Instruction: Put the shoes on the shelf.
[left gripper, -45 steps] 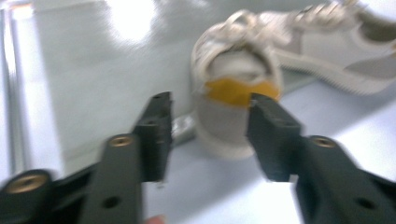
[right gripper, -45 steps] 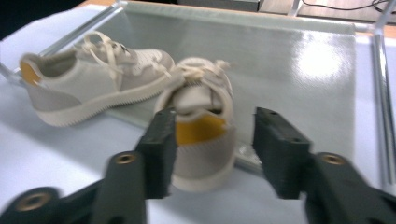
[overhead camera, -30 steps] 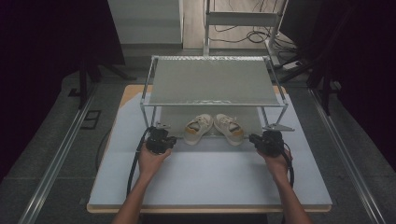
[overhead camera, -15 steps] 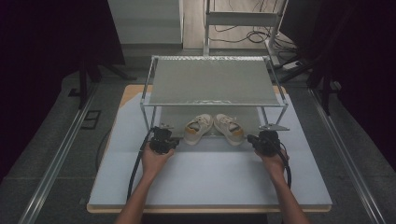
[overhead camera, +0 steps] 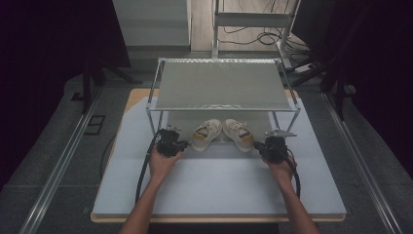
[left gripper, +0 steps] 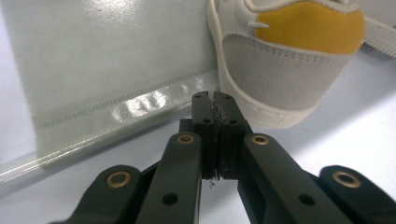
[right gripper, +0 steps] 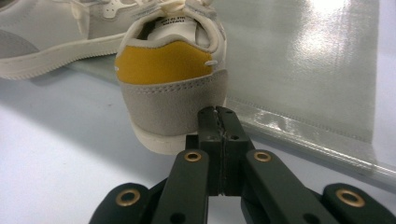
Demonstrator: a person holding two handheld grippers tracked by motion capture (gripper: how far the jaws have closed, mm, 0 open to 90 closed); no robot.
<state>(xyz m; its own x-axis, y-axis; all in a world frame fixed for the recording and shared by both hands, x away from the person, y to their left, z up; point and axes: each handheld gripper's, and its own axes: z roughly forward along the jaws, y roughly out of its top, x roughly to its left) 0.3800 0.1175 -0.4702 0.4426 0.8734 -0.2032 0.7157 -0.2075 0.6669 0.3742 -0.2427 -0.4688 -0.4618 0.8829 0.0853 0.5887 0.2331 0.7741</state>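
Two white sneakers with yellow heel tabs stand side by side under a metal shelf rack (overhead camera: 221, 85), heels toward me. My left gripper (overhead camera: 181, 143) rests on the table just left of the left sneaker (overhead camera: 207, 134). In the left gripper view its jaws (left gripper: 214, 100) are shut on nothing, a little short of that sneaker's heel (left gripper: 289, 60). My right gripper (overhead camera: 260, 145) sits just right of the right sneaker (overhead camera: 238, 134). Its jaws (right gripper: 217, 114) are likewise shut and empty, close in front of the grey and yellow heel (right gripper: 173, 79).
The sneakers stand on a glossy grey mat (left gripper: 116, 56) between the rack's legs. The white tabletop (overhead camera: 219, 185) spreads out in front of the rack toward me. Black cables trail from both grippers back along my forearms.
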